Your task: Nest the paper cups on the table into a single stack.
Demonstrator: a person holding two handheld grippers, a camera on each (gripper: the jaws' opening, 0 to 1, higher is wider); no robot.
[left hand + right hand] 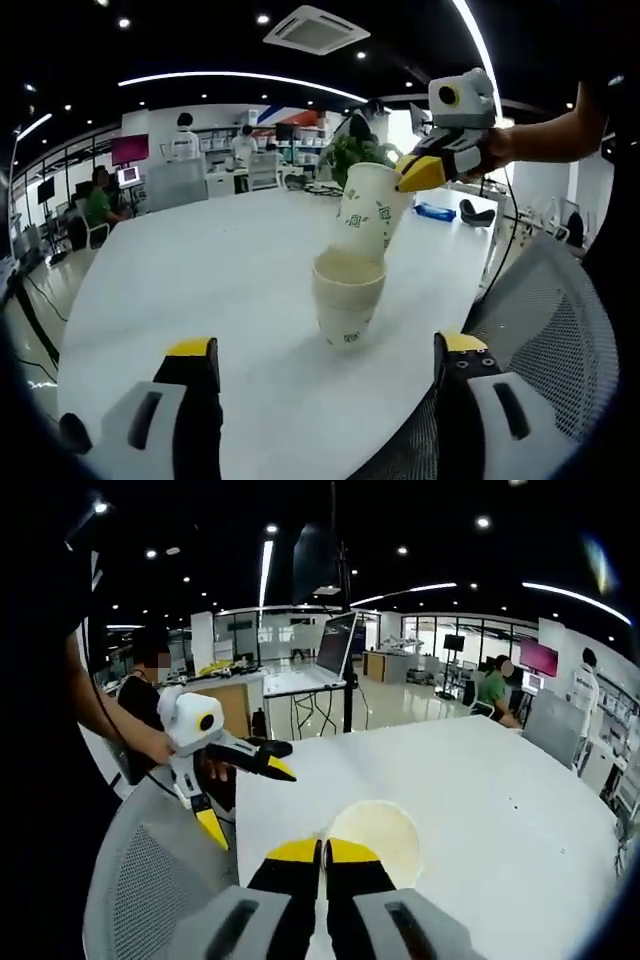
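Near the tabletop's [200, 270] rounded near edge stands a short stack of paper cups [347, 300] — smooth, cream, tapered, with small green prints and rolled rims. Above it a tilted cup [368, 215] hangs with its base dipping into the stack's open mouth, its rim pinched between the pressed-together yellow-tipped jaws of the right gripper [420, 174]. In the right gripper view that gripper [322, 852] clamps the cup's round rim [380, 835], the pale hollow showing just beyond. The left gripper [325, 350] holds nothing, its black, yellow-capped jaws spread wide; it appears too in the right gripper view [245, 795]. The tabletop is white, matte, oval. A grey mesh chair back [545, 320] sits at its edge.
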